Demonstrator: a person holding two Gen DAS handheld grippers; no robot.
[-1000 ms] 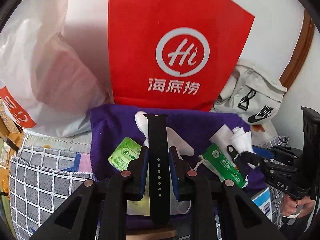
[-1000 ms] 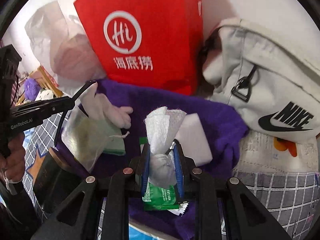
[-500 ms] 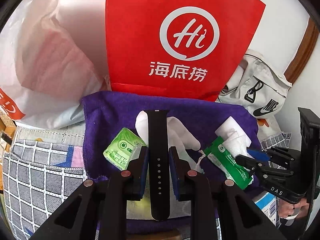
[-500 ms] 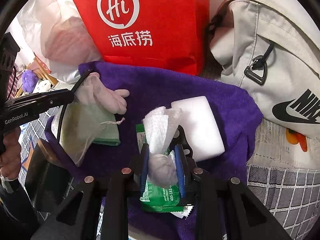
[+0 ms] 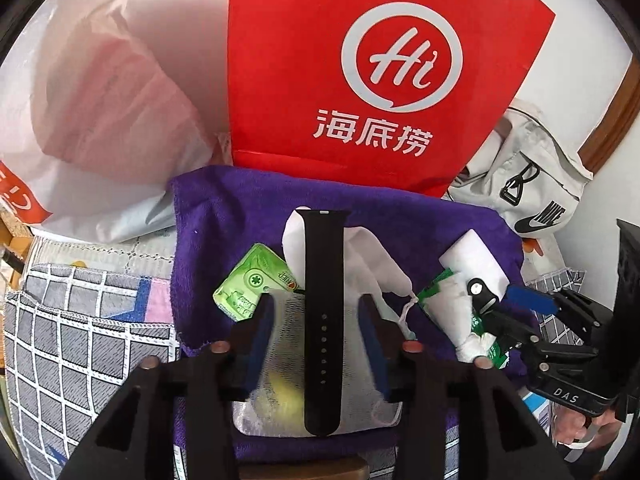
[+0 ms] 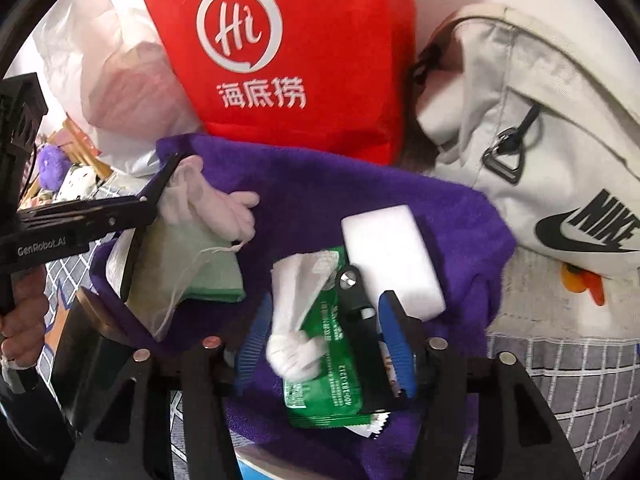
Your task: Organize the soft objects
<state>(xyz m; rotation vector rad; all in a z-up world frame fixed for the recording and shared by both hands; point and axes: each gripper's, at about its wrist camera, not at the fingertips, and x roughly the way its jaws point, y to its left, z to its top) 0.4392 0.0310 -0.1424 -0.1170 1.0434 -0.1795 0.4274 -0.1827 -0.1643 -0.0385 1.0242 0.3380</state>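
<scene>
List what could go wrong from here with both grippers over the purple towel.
1. The black watch strap lies loose across the mesh pouch between the opening left hand-held gripper; it could slide off.
2. The right hand-held gripper, also opening, stands close around the white tissue and green packet; pulling away could snag them and disturb the pile on the purple towel.

Purple towel on checked cover

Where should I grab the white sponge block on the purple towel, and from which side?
Grip the white sponge block across its two long sides, coming from above. Its far end is bare; the near end is crowded by the black strap piece and tissue.
</scene>
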